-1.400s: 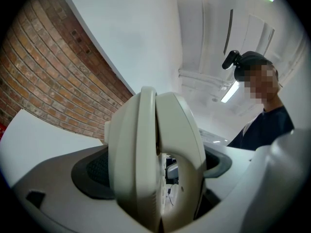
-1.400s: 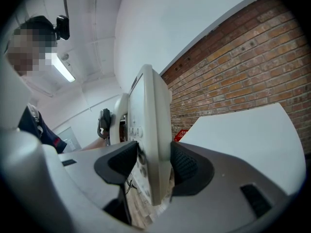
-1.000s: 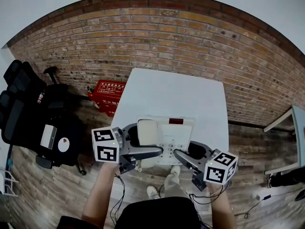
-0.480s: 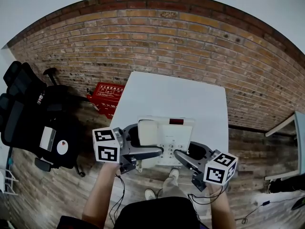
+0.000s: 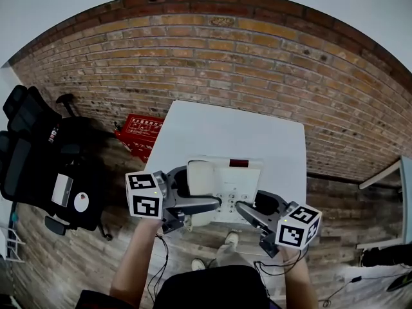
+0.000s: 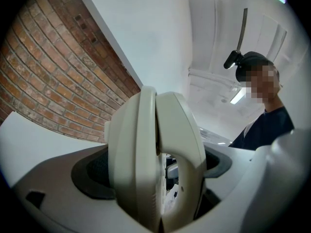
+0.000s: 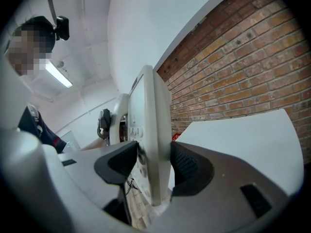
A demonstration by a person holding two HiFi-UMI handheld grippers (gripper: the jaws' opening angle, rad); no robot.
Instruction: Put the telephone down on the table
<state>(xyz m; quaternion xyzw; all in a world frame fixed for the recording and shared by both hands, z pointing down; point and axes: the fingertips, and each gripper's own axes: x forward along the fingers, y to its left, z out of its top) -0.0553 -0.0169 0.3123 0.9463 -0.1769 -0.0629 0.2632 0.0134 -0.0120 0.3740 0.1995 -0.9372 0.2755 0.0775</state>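
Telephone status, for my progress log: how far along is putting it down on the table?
Done: the telephone is picked up, with the left gripper clamped across its handset side and the right gripper on its other edge. In hand: it is held at the near edge of the white table, apparently not resting on it. Left: lower it onto the tabletop and open both grippers.

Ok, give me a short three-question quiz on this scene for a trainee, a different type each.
1. True or false: the jaws of the right gripper stand clear of the telephone.
2. Between the jaws of the left gripper is: A) the telephone's handset end; B) a mug; C) nothing.
3. Fill in: behind the white table stands a ___ wall.
Key: 1 false; 2 A; 3 brick.
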